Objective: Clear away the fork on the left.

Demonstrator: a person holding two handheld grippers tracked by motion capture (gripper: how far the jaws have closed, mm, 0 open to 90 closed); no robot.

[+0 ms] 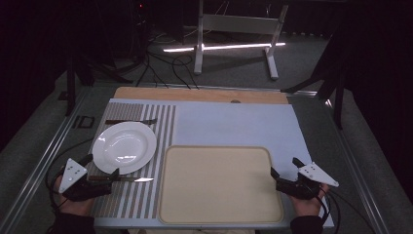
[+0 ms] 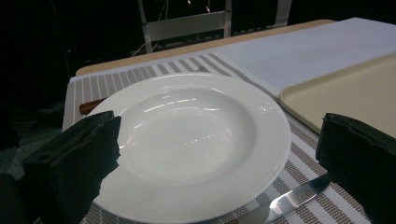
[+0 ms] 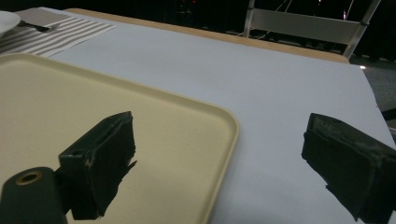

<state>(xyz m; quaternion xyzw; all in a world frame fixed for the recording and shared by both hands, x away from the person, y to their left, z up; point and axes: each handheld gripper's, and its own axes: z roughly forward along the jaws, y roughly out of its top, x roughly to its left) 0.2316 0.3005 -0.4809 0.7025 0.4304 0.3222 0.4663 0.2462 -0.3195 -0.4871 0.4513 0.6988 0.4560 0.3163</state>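
High view: white plate and beige tray lie bare.

Dim room, black surround – glare streaks on plate; near jaws blurred.

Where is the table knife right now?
In the high view, the wooden-handled table knife lies on the striped placemat at left, just in front of the round white plate, beside the open left tongs.

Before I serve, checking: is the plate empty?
Empty: the plate shows only bare white, upright on the striped mat.
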